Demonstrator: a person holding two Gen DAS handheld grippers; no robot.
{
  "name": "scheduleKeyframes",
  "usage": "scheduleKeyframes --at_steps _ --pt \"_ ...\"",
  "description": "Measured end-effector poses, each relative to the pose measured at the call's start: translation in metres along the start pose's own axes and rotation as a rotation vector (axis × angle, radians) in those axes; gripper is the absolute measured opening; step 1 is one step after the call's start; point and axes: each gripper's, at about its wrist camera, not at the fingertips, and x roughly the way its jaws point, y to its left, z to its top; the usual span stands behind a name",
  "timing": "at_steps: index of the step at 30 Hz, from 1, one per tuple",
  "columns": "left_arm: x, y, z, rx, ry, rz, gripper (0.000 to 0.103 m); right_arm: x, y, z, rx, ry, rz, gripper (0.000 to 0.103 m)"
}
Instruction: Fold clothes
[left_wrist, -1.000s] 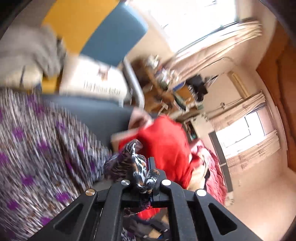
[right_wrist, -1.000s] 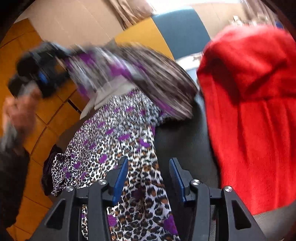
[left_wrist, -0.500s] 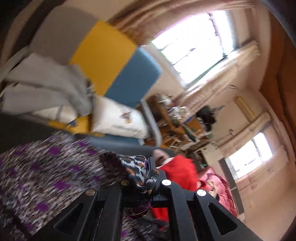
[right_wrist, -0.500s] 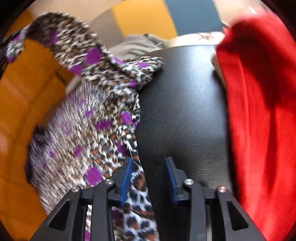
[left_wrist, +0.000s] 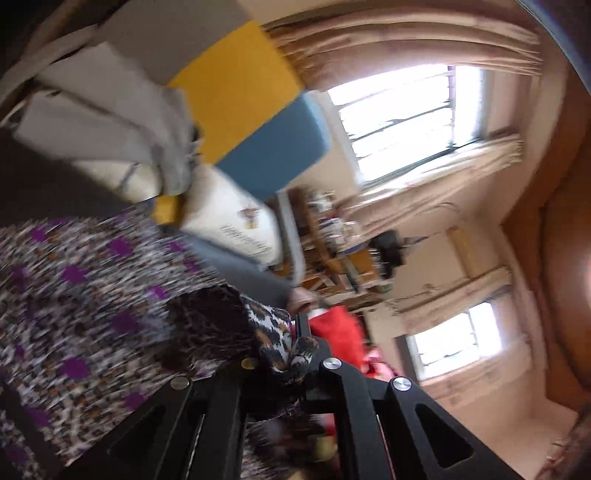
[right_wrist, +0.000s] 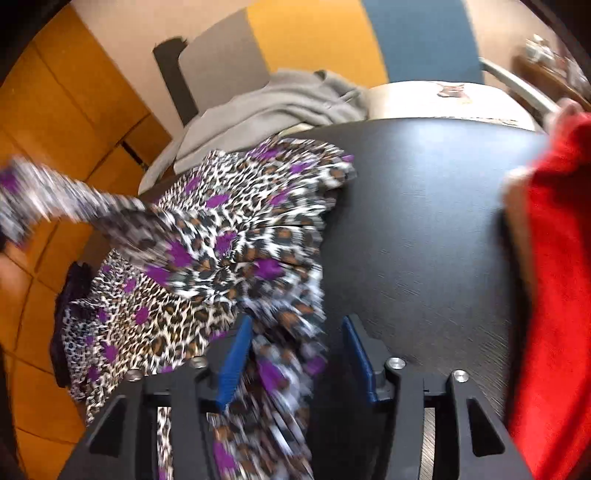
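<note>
Garment: leopard-print garment (right_wrist: 236, 236) with purple spots, spread over the left part of the dark table (right_wrist: 424, 229); one portion is raised off toward the left edge, its lower hem running toward the near edge.
Left gripper (left_wrist: 295, 354): jaws closed on a bunched fold of the print cloth, which bulges out between the fingertips; the raised hold suggests this corner is being carried over to make a fold.
Right gripper (right_wrist: 297, 354): jaws standing wide apart, blue fingers (right_wrist: 236, 354) on either side of the near hem; cloth lies between them, unclamped. Likely placed to pin or take the hem while the other side is lifted.
Red garment (right_wrist: 554, 295): at the right edge of the table, apart from the print cloth, apparently awaiting its turn.
Grey garment (right_wrist: 280, 103): beyond the far edge, beside a white cushion (right_wrist: 436, 99).
Stage: an early fold, judged from the largely unfolded cloth.
</note>
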Motion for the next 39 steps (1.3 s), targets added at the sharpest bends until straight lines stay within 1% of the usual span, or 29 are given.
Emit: scheduleKeyframes --at_steps 1,2,3,4,5,6,7,9,10,11,12,13,15,17,19,21,23,25,26,29,30,31,33,34,36,39 --pt "0.001 -0.012 0.005 0.021 -0.002 -0.012 0.003 0.001 0.000 0.000 -0.012 -0.002 -0.017 0.033" --pt "0.000 -0.023 0.008 0.052 -0.001 -0.011 0.003 0.001 0.000 -0.001 -0.023 -0.005 -0.033 0.019" --pt "-0.001 -0.033 0.010 0.086 0.000 -0.006 0.003 0.002 -0.001 -0.001 -0.035 -0.007 -0.050 0.011" --pt "-0.003 -0.042 0.012 0.121 0.001 -0.001 0.003 0.002 -0.001 -0.002 -0.046 -0.010 -0.066 0.011" --pt "-0.006 -0.044 0.012 0.146 0.006 0.021 0.003 0.003 -0.001 -0.002 -0.058 -0.012 -0.083 0.011" --pt "-0.009 -0.039 0.010 0.161 0.011 0.059 0.003 0.003 -0.001 -0.003 -0.069 -0.015 -0.099 0.011" --pt "-0.011 -0.025 0.007 0.161 0.024 0.122 0.003 0.004 -0.002 -0.003 -0.081 -0.017 -0.116 0.014" --pt "-0.013 0.024 -0.005 0.084 0.085 0.248 0.003 0.005 -0.002 -0.004 -0.104 -0.022 -0.149 0.016" --pt "-0.015 0.050 -0.011 0.039 0.118 0.310 0.003 0.005 -0.004 -0.009 -0.117 -0.015 -0.160 0.021" --pt "-0.017 0.075 -0.019 -0.003 0.148 0.369 0.003 0.002 -0.010 -0.015 -0.116 -0.010 -0.157 0.024" --pt "-0.019 0.099 -0.028 -0.044 0.176 0.427 0.003 -0.004 -0.017 -0.020 -0.104 -0.012 -0.145 0.031" --pt "-0.022 0.121 -0.037 -0.083 0.200 0.470 0.003 -0.009 -0.023 -0.023 -0.081 -0.009 -0.131 0.039" --pt "-0.030 0.161 -0.060 -0.176 0.230 0.524 0.003 -0.011 -0.036 -0.021 -0.016 -0.010 -0.097 0.039" --pt "-0.035 0.185 -0.079 -0.237 0.233 0.524 0.003 -0.019 -0.048 -0.012 0.035 -0.032 -0.074 0.039" --pt "-0.039 0.187 -0.089 -0.253 0.225 0.500 0.003 -0.019 -0.051 0.005 0.035 -0.063 -0.081 0.039" --pt "-0.036 0.182 -0.092 -0.240 0.209 0.473 0.003 -0.019 -0.043 0.022 -0.010 -0.091 -0.092 0.039" --pt "-0.032 0.171 -0.089 -0.201 0.199 0.464 0.003 -0.016 -0.027 0.035 -0.096 -0.100 -0.112 0.038" --pt "-0.029 0.162 -0.085 -0.159 0.190 0.459 0.003 0.001 -0.006 0.053 -0.195 -0.090 -0.149 0.038" --pt "-0.031 0.155 -0.083 -0.132 0.187 0.457 0.003 0.011 0.001 0.060 -0.234 -0.068 -0.171 0.038" --pt "-0.033 0.147 -0.078 -0.088 0.177 0.459 0.003 0.044 0.014 0.074 -0.325 0.037 -0.240 0.035" --pt "-0.035 0.145 -0.077 -0.079 0.170 0.462 0.003 0.055 0.019 0.079 -0.355 0.072 -0.263 0.018" --pt "-0.037 0.143 -0.077 -0.071 0.162 0.466 0.003 0.062 0.021 0.080 -0.380 0.096 -0.276 0.004" --pt "-0.044 0.134 -0.077 -0.021 0.131 0.495 0.003 0.067 0.023 0.078 -0.416 0.112 -0.291 0.004" --pt "-0.048 0.128 -0.078 0.002 0.112 0.502 0.003 0.061 0.024 0.078 -0.415 0.092 -0.295 0.004" --pt "-0.058 0.116 -0.076 0.042 0.060 0.471 0.003 0.041 0.021 0.081 -0.379 0.024 -0.278 0.004" --pt "-0.059 0.104 -0.062 0.071 0.013 0.448 0.003 0.018 0.013 0.092 -0.333 -0.063 -0.292 0.003"
